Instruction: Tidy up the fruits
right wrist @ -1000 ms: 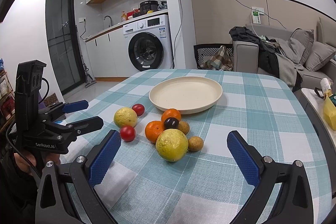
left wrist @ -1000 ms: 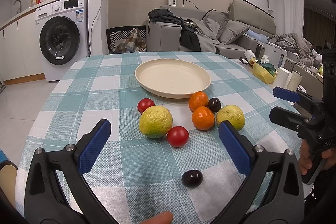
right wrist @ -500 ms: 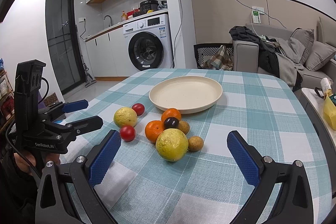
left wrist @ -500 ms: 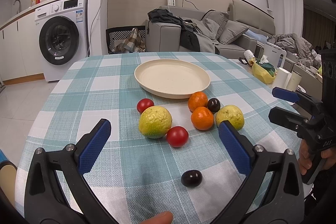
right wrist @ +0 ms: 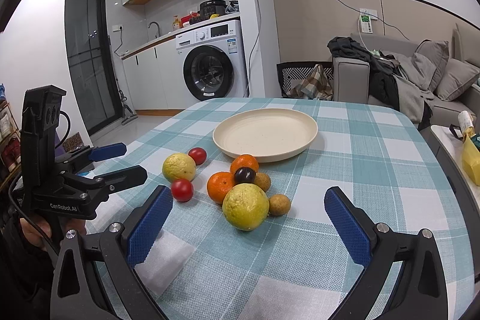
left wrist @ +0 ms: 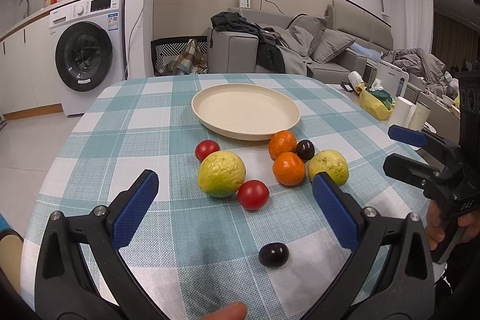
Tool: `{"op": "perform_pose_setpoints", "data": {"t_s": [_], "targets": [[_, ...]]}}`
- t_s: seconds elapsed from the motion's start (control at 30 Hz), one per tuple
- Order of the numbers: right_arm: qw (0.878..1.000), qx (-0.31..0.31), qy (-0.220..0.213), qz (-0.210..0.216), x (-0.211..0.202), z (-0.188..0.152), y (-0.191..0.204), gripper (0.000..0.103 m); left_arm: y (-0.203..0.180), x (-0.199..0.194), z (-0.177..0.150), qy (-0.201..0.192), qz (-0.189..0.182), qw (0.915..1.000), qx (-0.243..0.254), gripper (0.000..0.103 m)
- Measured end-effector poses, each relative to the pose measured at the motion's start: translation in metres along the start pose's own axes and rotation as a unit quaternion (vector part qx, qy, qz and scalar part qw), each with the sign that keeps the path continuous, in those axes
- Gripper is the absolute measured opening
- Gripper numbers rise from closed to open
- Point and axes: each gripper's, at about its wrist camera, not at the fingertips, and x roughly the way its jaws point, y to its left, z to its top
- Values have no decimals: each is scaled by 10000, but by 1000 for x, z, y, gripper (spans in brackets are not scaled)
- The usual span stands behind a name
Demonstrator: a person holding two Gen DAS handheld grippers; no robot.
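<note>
An empty cream plate (left wrist: 246,114) (right wrist: 265,134) sits mid-table on the checked cloth. In front of it lie loose fruits: two yellow-green citrus (left wrist: 221,173) (left wrist: 328,166), two oranges (left wrist: 288,168) (left wrist: 282,140), two red tomatoes (left wrist: 253,194) (left wrist: 207,149), a dark plum (left wrist: 305,149), and another dark plum (left wrist: 273,254) nearer, between my left fingers. Two small brown fruits (right wrist: 279,204) (right wrist: 262,181) show in the right wrist view. My left gripper (left wrist: 235,200) is open and empty, short of the fruit. My right gripper (right wrist: 249,221) is open and empty, with the near citrus (right wrist: 245,206) ahead between its fingers.
The table's edges (left wrist: 90,116) drop to the floor on the left and the far side. A side table with a yellow bag (left wrist: 375,107) and paper rolls stands at the right. A washing machine (left wrist: 87,50) and a sofa (left wrist: 300,50) stand behind.
</note>
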Motion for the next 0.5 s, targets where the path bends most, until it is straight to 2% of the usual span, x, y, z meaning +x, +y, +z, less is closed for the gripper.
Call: {"op": "perform_pose_setpoints", "data": {"t_s": [0.5], "targets": [[10000, 7, -3, -1, 0, 0, 0, 103, 0, 0, 0, -2, -8, 10000, -2, 102]]}}
